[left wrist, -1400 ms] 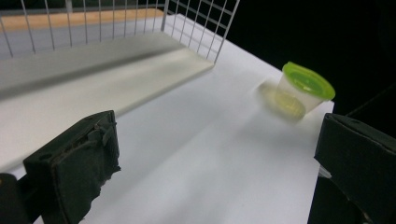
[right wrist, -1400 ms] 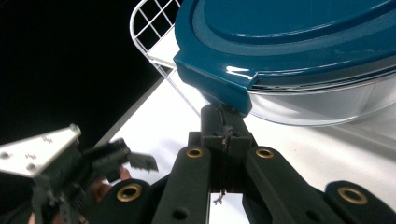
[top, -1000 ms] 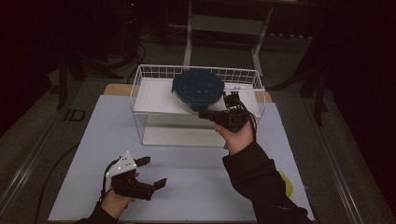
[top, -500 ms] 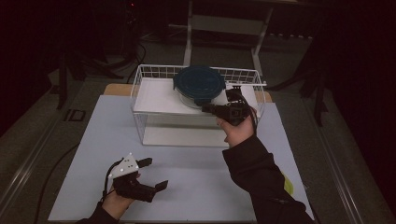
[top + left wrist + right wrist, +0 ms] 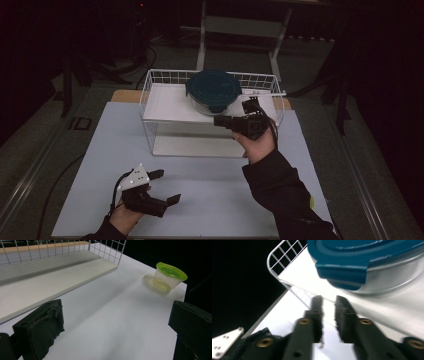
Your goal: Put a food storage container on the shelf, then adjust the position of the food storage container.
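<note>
Container (image 5: 214, 93) with the blue lid sits on the shelf of the wire basket (image 5: 150, 95), far side; right gripper (image 5: 220, 120) just near of it, jaws just parted, nothing between (clip straight ahead); left gripper (image 5: 167, 186) open and empty, well apart

- Your left gripper (image 5: 117, 327) holds its two black jaws wide apart over bare white table (image 5: 120, 315).
- Far right, a green-lidded plastic cup (image 5: 168, 276) stands near the table's edge.
- Far left sits the wire basket (image 5: 110, 250).
</note>
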